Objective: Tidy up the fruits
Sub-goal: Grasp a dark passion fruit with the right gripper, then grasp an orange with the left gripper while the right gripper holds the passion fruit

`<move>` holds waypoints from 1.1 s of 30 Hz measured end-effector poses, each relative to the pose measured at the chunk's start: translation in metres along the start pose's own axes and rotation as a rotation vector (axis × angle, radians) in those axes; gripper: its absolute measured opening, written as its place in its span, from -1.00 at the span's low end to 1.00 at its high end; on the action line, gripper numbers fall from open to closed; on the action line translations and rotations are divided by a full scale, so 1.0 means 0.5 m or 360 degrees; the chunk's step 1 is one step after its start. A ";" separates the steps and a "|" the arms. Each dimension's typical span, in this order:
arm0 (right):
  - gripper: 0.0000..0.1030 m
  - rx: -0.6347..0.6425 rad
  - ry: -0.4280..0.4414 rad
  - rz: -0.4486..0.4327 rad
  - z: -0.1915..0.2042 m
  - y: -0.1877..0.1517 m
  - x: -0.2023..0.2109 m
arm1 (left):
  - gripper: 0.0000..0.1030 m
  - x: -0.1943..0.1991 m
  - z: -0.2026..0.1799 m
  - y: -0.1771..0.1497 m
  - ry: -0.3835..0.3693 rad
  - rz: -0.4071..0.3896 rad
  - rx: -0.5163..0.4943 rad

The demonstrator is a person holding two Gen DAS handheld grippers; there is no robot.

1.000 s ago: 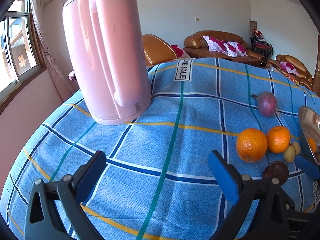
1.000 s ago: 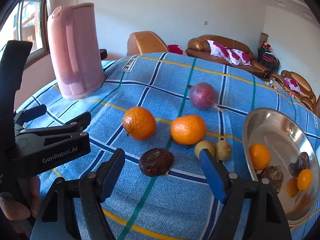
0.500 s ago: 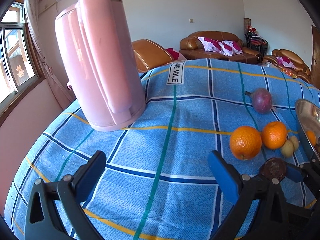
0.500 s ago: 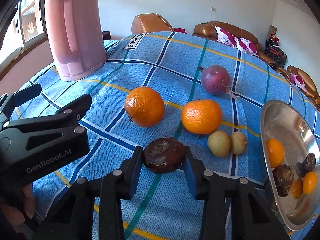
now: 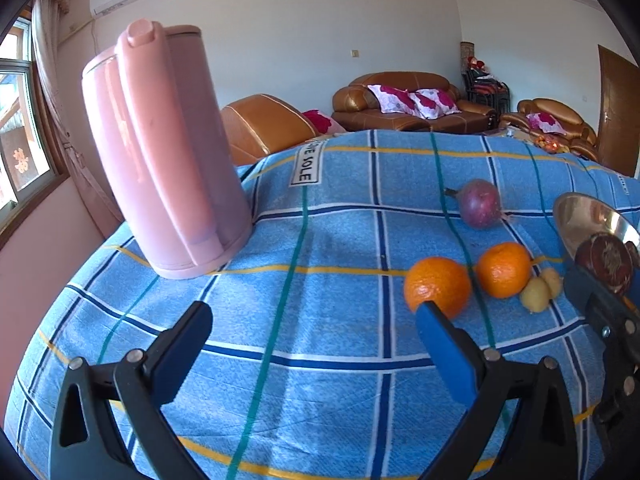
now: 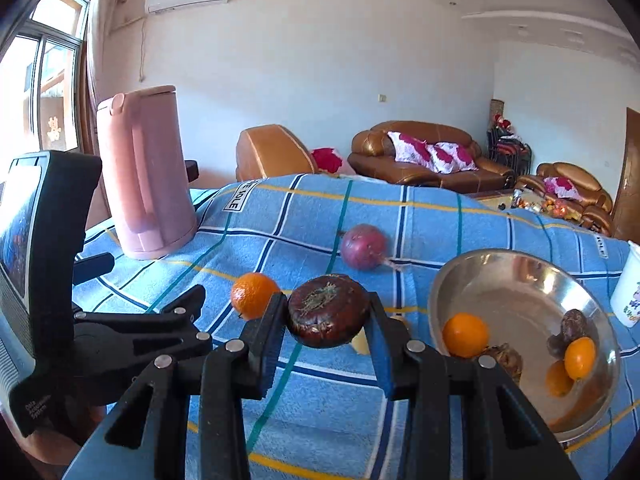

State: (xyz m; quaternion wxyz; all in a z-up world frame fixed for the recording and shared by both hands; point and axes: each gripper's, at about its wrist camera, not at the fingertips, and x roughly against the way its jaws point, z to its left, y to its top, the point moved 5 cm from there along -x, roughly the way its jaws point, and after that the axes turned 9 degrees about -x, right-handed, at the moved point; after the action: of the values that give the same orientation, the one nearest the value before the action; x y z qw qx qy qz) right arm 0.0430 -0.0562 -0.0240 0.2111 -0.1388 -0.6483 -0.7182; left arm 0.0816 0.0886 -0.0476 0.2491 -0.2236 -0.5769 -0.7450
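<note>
While your right claw (image 6: 328,322) holds the dark fruit (image 6: 329,310) lifted above the blue plaid bench (image 6: 304,208), the steel bowl (image 6: 520,276) lies to its right and slightly ahead, so the carry likely runs rightward. Your left claw (image 5: 312,344) stands wide and empty, well apart from the bowl. Two oranges (image 5: 438,286), two small yellow fruits (image 5: 536,300) and a purple fruit (image 5: 479,208) lie on the bench.

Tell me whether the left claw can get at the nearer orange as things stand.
Probably yes. The left claw is open and empty, and the nearer orange sits just beyond its right finger on bare cloth; only a slight rightward shift seems needed.
</note>
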 end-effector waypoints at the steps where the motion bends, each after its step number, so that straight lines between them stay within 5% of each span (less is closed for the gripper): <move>1: -0.20 0.0012 -0.0035 -0.0030 -0.007 0.004 0.004 | 1.00 -0.003 -0.001 0.002 -0.0043 0.0017 0.0028; 13: -0.20 -0.0132 -0.0170 -0.0106 -0.082 0.029 0.012 | 0.84 -0.080 -0.056 0.060 -0.0304 0.0143 0.0172; 20: -0.20 -0.0204 -0.0191 -0.0101 -0.109 0.032 0.008 | 0.79 -0.103 -0.106 0.069 -0.0355 0.0156 0.0134; 28: -0.20 -0.0257 -0.0184 -0.0081 -0.123 0.032 0.004 | 0.13 -0.123 -0.128 0.039 -0.0546 0.0281 0.0113; 33: -0.20 -0.0267 -0.0177 -0.0068 -0.126 0.031 -0.001 | 0.09 -0.127 -0.133 0.049 -0.0495 0.0245 0.0099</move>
State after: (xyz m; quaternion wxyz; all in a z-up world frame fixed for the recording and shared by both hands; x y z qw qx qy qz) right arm 0.0553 -0.1198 -0.0184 0.1472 -0.1818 -0.5994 -0.7655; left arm 0.1433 0.0262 -0.0844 0.2199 -0.3718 -0.6126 -0.6619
